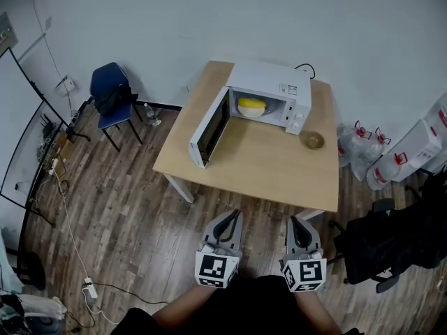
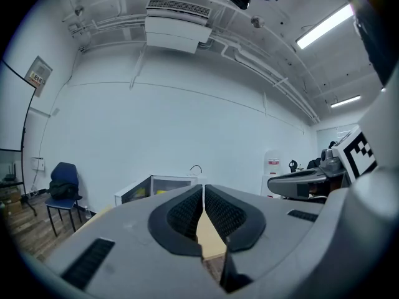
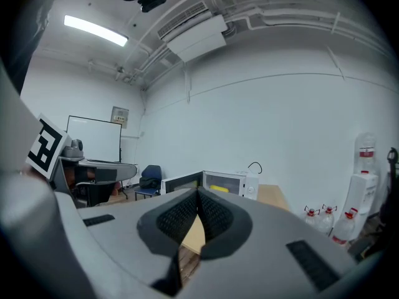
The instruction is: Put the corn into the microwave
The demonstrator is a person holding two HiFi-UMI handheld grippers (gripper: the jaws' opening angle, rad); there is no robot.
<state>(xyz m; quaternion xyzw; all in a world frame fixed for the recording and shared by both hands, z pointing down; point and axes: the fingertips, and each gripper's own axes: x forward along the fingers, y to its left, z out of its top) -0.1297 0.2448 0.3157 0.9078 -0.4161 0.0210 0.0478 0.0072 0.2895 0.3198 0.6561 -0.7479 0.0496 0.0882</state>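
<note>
left gripper (image 2: 203, 189) jaws closed, pads meeting at the tips, nothing between them. right gripper (image 3: 198, 193) the same: jaws together, empty. in the head view both sit side by side low in frame, marker cubes toward the person, jaws aimed at the table (image 1: 265, 169). both are over the wood floor (image 1: 133, 208), short of the table's near edge and not touching it. the person's forearms show at the bottom edge.

corn (image 1: 251, 106) is yellow and already inside the microwave (image 1: 279, 89), resting on a pale dish there; can't make out the dish clearly. microwave door (image 1: 208, 128) is swung wide open to the left, standing out over the tabletop. the microwave sits at the table's far side near the wall, control panel on its right end, black cable behind it. the right gripper view shows the open cavity with the yellow piece inside, beyond the closed jaws.

small round bowl (image 1: 313, 140) is on the table just right of the microwave, apart from it.

left of the table, by the wall, a blue chair (image 1: 110, 82) with a dark item on its seat. right of the table, water jugs (image 1: 363, 145) with red caps stand on the floor. black office chair (image 1: 391, 246) at lower right. white power strip (image 1: 91, 287) with cable on the floor at lower left.
</note>
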